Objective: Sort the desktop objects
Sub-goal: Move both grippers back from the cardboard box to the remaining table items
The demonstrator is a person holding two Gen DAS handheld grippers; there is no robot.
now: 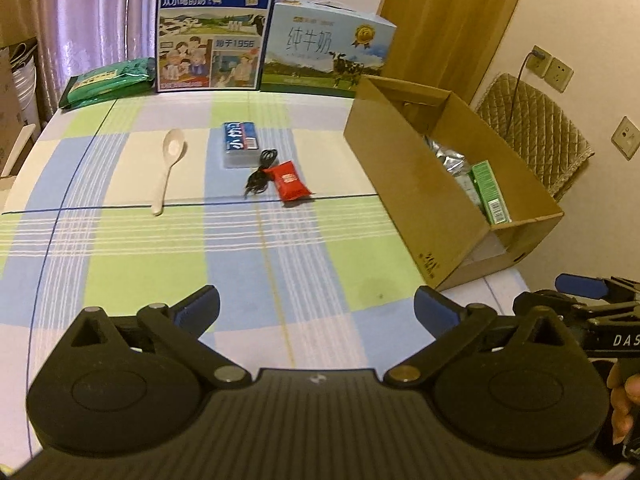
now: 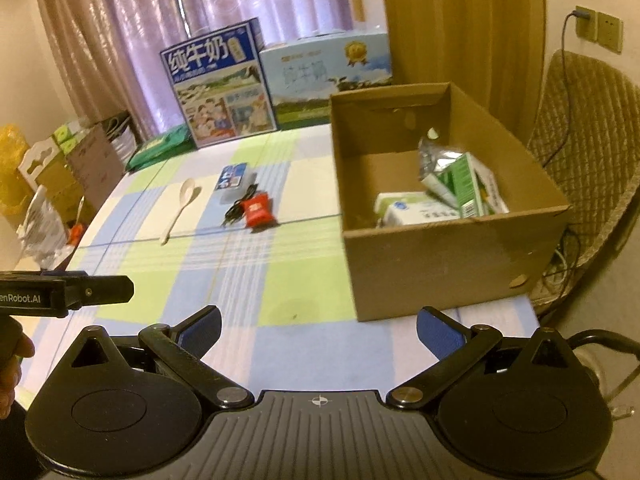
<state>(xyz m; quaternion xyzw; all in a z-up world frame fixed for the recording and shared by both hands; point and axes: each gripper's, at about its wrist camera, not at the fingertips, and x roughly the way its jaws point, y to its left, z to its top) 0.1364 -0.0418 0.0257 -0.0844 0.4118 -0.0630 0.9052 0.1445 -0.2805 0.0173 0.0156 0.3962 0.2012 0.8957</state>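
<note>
On the checked tablecloth (image 1: 132,256) lie a cream plastic spoon (image 1: 170,164), a blue-labelled tissue pack (image 1: 241,143), a coiled black cable (image 1: 261,176) and a red snack packet (image 1: 289,182). The same spoon (image 2: 182,208), tissue pack (image 2: 234,179), cable (image 2: 240,210) and red packet (image 2: 259,210) show in the right wrist view. An open cardboard box (image 1: 404,196) (image 2: 436,264) at the right holds green cartons and a silver bag. My left gripper (image 1: 317,307) hovers open and empty near the table's front. My right gripper (image 2: 319,326) is open and empty too, in front of the box.
Two milk cartons (image 1: 218,28) (image 1: 328,46) and a green packet (image 1: 108,82) stand along the table's far edge. A quilted chair (image 2: 588,152) sits right of the box. Boxes and bags (image 2: 60,176) crowd the floor to the left.
</note>
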